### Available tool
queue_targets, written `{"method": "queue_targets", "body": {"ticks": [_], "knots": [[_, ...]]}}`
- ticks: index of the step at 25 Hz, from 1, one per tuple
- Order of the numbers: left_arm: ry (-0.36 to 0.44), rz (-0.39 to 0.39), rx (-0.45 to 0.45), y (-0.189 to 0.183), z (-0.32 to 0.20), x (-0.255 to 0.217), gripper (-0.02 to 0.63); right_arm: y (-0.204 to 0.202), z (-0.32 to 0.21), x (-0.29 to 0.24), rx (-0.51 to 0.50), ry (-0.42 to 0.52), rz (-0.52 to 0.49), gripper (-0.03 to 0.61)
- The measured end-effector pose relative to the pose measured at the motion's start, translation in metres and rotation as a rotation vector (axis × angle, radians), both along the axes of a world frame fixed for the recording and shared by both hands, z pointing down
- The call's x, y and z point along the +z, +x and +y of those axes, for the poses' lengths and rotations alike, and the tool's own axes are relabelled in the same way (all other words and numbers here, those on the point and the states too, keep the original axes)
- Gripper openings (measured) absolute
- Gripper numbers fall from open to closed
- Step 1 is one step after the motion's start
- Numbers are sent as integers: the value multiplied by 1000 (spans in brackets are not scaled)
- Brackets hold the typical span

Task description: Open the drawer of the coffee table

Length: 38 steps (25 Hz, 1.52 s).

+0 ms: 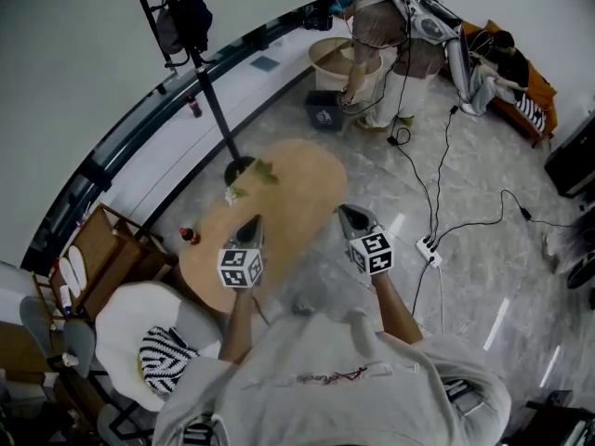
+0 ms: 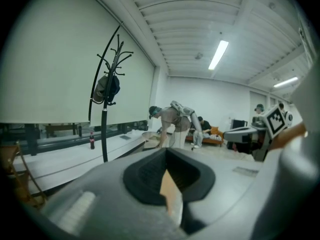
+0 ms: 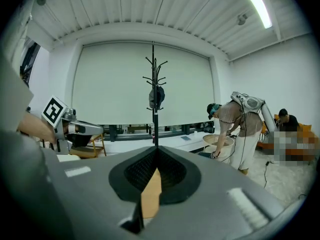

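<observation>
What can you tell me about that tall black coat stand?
The coat stand is tall, thin and black, likely metal, and it stands upright. Curved hooks branch out near its top, and a dark bag hangs from them. Its round dark base sits at the far end of the wooden coffee table, next to the long white window ledge. Whether the base touches the table is unclear.
</observation>
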<state>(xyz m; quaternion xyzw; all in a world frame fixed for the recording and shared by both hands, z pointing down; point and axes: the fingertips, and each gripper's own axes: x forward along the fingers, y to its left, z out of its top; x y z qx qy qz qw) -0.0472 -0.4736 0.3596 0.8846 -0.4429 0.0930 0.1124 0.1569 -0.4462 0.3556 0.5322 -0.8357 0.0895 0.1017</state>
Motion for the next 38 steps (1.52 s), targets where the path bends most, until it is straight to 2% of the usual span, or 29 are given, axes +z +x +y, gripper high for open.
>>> {"method": "queue_targets", "body": {"ticks": [9, 18, 23, 31, 38], "knots": [[2, 12, 3, -22, -70, 4, -2, -28, -69, -5, -15, 20, 19, 5], [-14, -13, 28, -16, -85, 11, -2, -19, -84, 4, -8, -2, 25, 5], [-19, -26, 11, 0, -87, 12, -2, -6, -87, 12, -33, -19, 14, 5], [-21, -34, -92, 18, -92, 7, -2, 10, -117, 8, -139, -14, 0, 5], [-22, -42, -268, 10, -83, 6, -2, 4, -141, 13, -309, -25, -6, 5]]}}
